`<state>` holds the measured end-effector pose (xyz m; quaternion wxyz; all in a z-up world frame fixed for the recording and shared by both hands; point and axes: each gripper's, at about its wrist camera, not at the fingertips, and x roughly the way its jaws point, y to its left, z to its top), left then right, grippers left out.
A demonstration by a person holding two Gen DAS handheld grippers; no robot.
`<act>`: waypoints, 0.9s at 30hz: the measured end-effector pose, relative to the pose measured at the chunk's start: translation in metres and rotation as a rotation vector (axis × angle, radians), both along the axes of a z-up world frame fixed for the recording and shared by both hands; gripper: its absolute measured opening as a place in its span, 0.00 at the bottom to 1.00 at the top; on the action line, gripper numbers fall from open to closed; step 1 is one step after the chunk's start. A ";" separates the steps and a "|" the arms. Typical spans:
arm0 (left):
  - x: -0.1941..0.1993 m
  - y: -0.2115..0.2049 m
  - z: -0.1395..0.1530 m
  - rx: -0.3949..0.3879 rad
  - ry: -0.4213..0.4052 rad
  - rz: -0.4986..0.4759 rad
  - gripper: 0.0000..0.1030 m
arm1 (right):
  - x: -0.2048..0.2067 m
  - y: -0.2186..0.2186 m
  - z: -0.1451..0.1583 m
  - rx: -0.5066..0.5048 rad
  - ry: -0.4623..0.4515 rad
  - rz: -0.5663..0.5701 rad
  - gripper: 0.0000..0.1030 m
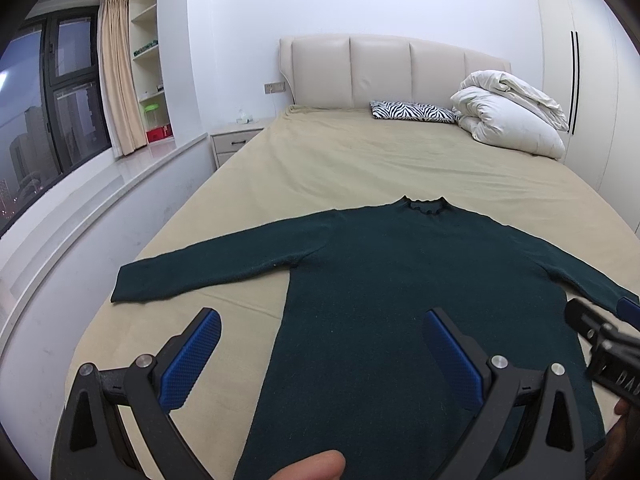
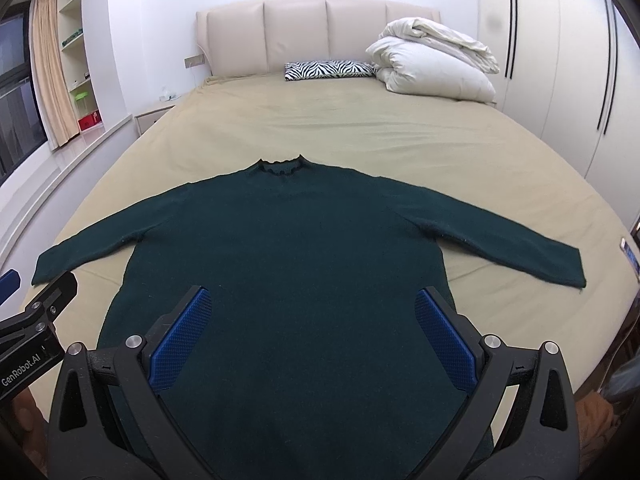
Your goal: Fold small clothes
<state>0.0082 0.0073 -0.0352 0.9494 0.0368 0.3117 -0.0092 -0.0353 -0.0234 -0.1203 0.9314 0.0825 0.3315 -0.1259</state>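
Sweater (image 2: 288, 248), dark green, long-sleeved: 1. Lies flat on the bed (image 2: 360, 120), near the foot end, ruffled collar (image 2: 280, 166) pointing toward the headboard (image 2: 296, 32). Both sleeves spread outward. Left sleeve cuff (image 1: 120, 284) ends close to the bed's left edge; right sleeve cuff (image 2: 576, 268) stops short of the right edge, a strip of sheet showing beyond it. Hem at the near edge, hidden under the tools in both views.

Open room: bare tan sheet between collar and pillows, wide across the whole bed. Narrow sheet margins beside the sweater body on either side.

Left gripper (image 1: 320, 344): 1. Jaws spread wide, holding nothing, above the sweater's lower left part; one blue pad over bare sheet, the other over the knit.

Right gripper (image 2: 314, 328): 1. Jaws spread wide, holding nothing, above the sweater's lower middle; both blue pads over the knit.

Zebra-print pillow (image 2: 328, 70): 1, at the headboard.

White duvet (image 2: 432, 60), bundled: 1, at the far right corner, touching the zebra pillow.

Nightstand (image 1: 236, 140): 1, left of the bed.

Window ledge (image 1: 100, 188): 1, running along the bed's left side, a narrow gap between.

Wardrobe (image 2: 560, 60): along the right wall, close beside the bed.
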 end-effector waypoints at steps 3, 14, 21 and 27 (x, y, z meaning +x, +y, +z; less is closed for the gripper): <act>0.001 -0.009 -0.006 0.047 -0.034 0.000 1.00 | 0.000 -0.036 -0.008 0.100 -0.009 -0.017 1.00; 0.057 -0.037 -0.037 0.004 0.075 -0.071 1.00 | -0.058 -0.337 -0.110 0.683 -0.137 -0.539 0.94; 0.089 -0.060 -0.055 -0.032 0.178 -0.083 1.00 | -0.080 -0.421 -0.155 0.867 -0.217 -0.678 0.82; 0.099 -0.065 -0.056 -0.104 0.176 -0.115 1.00 | -0.065 -0.449 -0.154 0.828 -0.248 -0.714 0.66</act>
